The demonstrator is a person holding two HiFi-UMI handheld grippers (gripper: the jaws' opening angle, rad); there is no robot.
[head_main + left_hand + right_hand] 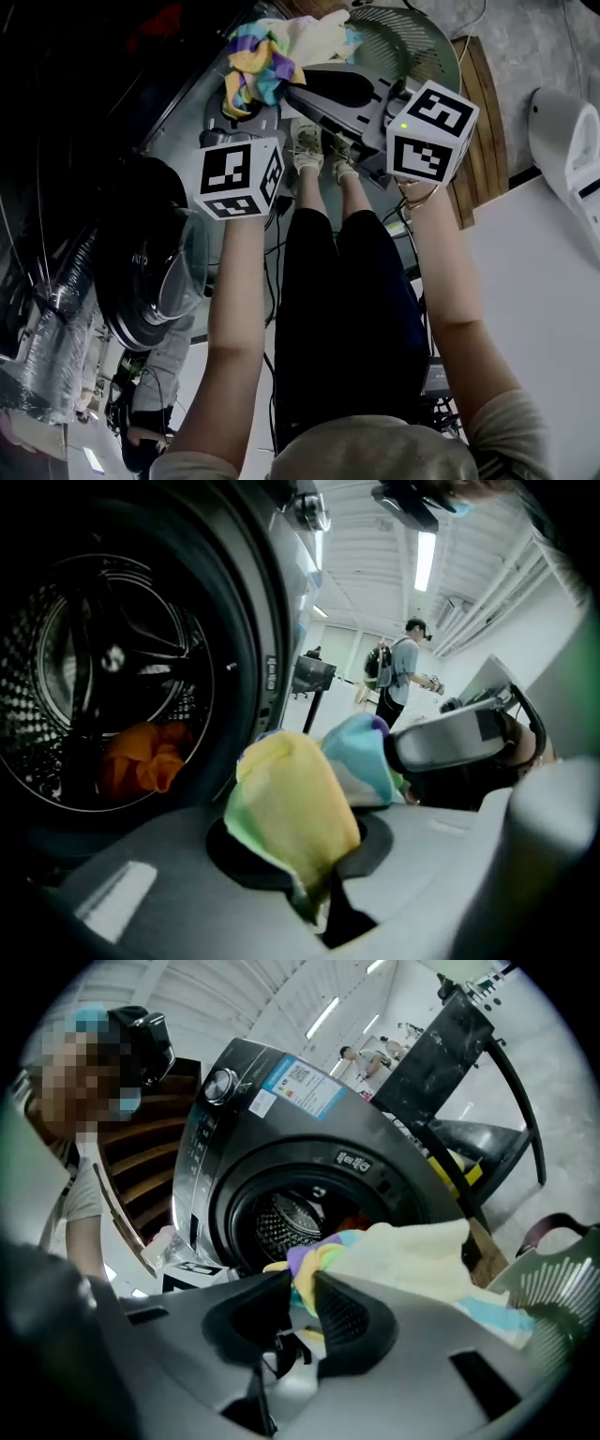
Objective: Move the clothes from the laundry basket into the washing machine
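A multicoloured cloth in yellow, blue, green and purple hangs between both grippers. My left gripper is shut on its yellow end. My right gripper pinches a purple and yellow fold, and the pale rest trails off to the right. In the head view the left gripper and the right gripper meet at the cloth. The washing machine stands right ahead with its drum open. An orange garment lies inside. The green laundry basket is beside the right gripper.
The round machine door stands swung open at the left. The basket rim lies at the right. A white appliance and wooden slats are on the right. A person stands far off in the room.
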